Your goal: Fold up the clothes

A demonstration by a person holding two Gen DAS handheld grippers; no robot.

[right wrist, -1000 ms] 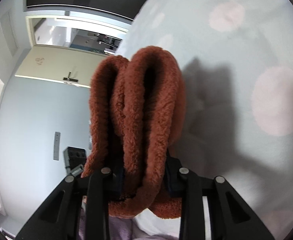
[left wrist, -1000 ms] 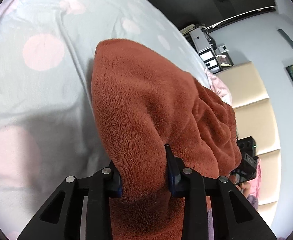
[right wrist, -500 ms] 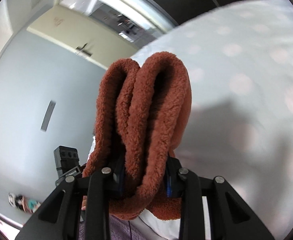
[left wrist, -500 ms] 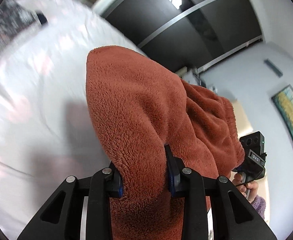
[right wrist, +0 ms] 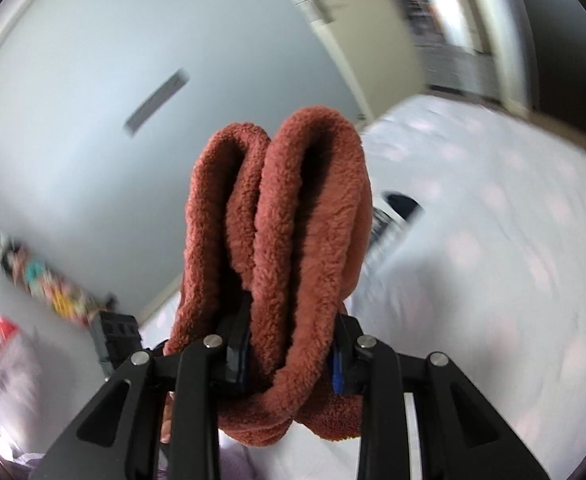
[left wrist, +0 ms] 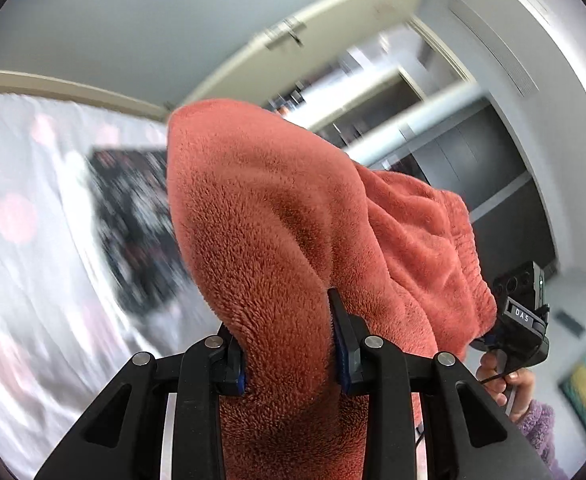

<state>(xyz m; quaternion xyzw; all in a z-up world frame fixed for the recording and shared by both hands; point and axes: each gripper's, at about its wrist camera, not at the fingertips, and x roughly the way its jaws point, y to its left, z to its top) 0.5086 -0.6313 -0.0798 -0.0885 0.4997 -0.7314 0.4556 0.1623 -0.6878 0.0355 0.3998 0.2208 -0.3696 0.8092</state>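
Observation:
A folded rust-orange fleece garment [left wrist: 277,240] is held up in the air between both grippers. My left gripper [left wrist: 289,344] is shut on one thick end of it. My right gripper [right wrist: 285,352] is shut on the other end, where the fleece [right wrist: 293,220] stands up in folded layers. In the left wrist view the right gripper's body [left wrist: 523,312] and the hand holding it show at the right, behind the fleece. The left gripper's body [right wrist: 113,332] shows at the lower left of the right wrist view.
The bed with a pale sheet with pink dots [left wrist: 25,240] lies below and to the left; it also shows in the right wrist view [right wrist: 493,240]. A dark patterned garment [left wrist: 133,220] lies on the bed. A wall, a door [right wrist: 333,40] and wardrobes stand behind.
Both grippers have lifted and swung with the fleece still gripped. The views have turned from the bed towards the wall and door, and a dark garment has come into view.

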